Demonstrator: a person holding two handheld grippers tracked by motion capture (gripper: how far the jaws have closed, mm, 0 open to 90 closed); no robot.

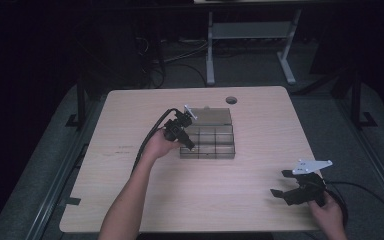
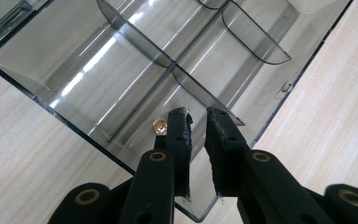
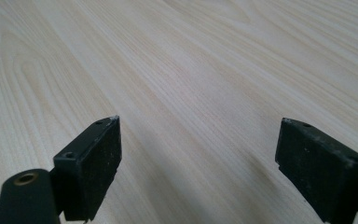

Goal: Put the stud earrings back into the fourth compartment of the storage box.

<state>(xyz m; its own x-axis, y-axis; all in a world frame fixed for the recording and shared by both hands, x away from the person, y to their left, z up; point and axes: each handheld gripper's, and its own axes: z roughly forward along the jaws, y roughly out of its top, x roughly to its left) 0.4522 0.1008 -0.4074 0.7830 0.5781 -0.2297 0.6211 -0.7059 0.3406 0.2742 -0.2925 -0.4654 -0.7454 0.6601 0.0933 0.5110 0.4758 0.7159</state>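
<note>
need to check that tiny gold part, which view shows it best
The left gripper view: the small gold part lies in the clear divided box, beside the left tool. In the high view it's too small to make out.

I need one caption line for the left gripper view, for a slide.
Left gripper, jaws slightly apart, above a compartment of the clear divided box; a small gold-coloured piece lies beside one jaw.

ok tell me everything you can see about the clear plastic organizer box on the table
The organizer box is smoky clear plastic with dark edges, split by thin dividers into several compartments, and its lid is folded open behind it. It sits flat near the middle of the wooden table. The left gripper reaches over its near edge, jaws slightly apart, beside a small gold-coloured piece lying in a compartment.
</note>
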